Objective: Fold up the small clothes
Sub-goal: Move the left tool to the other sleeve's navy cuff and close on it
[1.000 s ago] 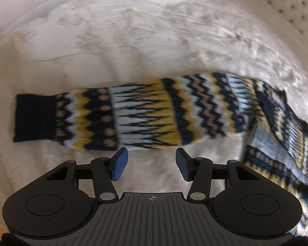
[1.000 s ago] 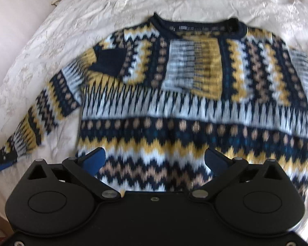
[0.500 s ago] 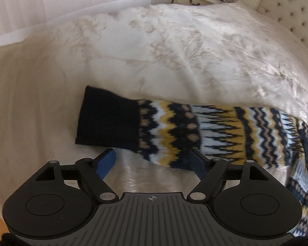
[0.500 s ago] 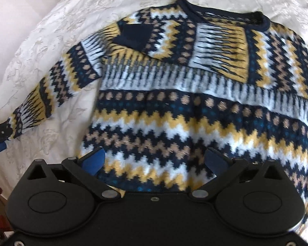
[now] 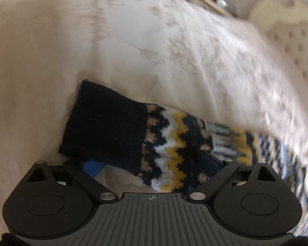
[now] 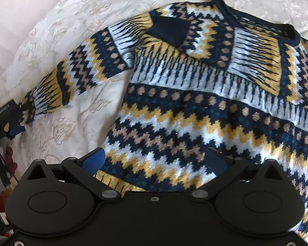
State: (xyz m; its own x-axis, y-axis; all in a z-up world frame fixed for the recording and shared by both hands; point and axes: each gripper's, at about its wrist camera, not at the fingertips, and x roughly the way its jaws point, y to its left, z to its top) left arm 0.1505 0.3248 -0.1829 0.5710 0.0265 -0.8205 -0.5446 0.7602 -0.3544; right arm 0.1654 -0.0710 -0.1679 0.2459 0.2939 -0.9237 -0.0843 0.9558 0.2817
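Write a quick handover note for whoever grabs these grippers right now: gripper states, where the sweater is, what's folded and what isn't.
Left gripper: jaws opening, astride the cuff of the outstretched sleeve, not pinching it.
Right gripper: open, empty, hovering over the hem of the sweater.
Sweater lies flat on the bedspread, collar away from the right gripper.
Done: one sleeve already folded across the chest.
Left: grip the cuff, fold the outstretched sleeve in, then fold the body.
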